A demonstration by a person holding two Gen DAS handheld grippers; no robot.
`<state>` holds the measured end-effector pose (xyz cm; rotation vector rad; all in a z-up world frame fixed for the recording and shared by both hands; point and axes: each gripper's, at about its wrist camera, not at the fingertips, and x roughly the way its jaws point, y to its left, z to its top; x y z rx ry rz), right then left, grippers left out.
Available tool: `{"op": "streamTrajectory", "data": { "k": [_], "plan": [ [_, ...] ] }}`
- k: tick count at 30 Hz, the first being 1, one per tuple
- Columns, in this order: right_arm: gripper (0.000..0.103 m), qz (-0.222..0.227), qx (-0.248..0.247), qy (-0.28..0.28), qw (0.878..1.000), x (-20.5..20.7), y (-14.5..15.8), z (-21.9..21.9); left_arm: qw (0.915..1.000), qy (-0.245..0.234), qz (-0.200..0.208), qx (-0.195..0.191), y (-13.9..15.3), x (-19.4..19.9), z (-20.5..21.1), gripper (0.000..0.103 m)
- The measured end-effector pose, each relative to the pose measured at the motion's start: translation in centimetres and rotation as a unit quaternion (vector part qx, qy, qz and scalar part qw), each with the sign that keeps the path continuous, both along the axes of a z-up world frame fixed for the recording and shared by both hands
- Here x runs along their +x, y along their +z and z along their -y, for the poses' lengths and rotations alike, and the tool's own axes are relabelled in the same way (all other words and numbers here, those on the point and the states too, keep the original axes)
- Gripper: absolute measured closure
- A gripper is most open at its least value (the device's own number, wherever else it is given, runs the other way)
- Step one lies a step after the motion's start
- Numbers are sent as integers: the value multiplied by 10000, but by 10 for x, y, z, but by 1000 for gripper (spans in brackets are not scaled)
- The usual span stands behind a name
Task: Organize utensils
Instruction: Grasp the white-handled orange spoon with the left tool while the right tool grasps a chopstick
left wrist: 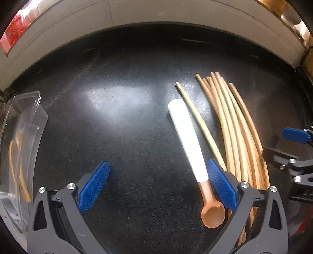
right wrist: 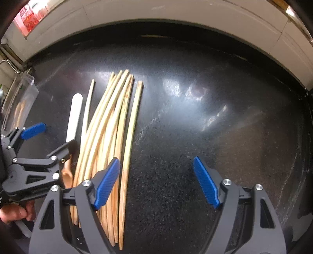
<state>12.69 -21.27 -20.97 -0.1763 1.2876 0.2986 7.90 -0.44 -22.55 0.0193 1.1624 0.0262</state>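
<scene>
Wooden chopsticks [right wrist: 109, 140] lie bunched on the black worktop [right wrist: 195, 136], beside a white-handled spoon [left wrist: 192, 144]. We keep the left gripper [left wrist: 156, 185] and right gripper [right wrist: 156, 183] released, holding nothing.

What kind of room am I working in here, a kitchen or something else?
Most likely a home kitchen: a dark speckled stone countertop meets a pale tiled wall, and loose wooden chopsticks lie beside a white-handled spoon, with a clear plastic container at the left edge.
</scene>
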Motion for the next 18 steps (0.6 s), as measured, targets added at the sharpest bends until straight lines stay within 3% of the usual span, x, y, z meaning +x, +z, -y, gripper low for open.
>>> {"op": "streamTrajectory", "data": {
  "k": [5, 8, 10, 12, 16, 18],
  "plan": [
    [32, 308, -142, 169, 9993, -7, -3, -3, 9997, 61, 216, 13, 3, -18, 9, 6],
    [54, 451, -78, 250, 9986, -10, 0, -1, 9995, 48, 314, 22, 3, -25, 10, 9],
    [80, 436, -55, 274, 9987, -10, 2, -2, 9992, -30, 386, 33, 7, -21, 22, 21],
    [91, 389, -26, 315, 9987, -10, 2, -4, 9988, -177, 458, 28, 9, -18, 29, 49],
    [95, 284, -21, 298, 9992, -8, 3, -4, 9981, -360, 507, 4, 12, -16, 42, 82],
    [96, 164, 102, 164, 9997, -4, 4, -1, 9984, -310, 465, 16, 13, -13, 40, 88]
  ]
}}
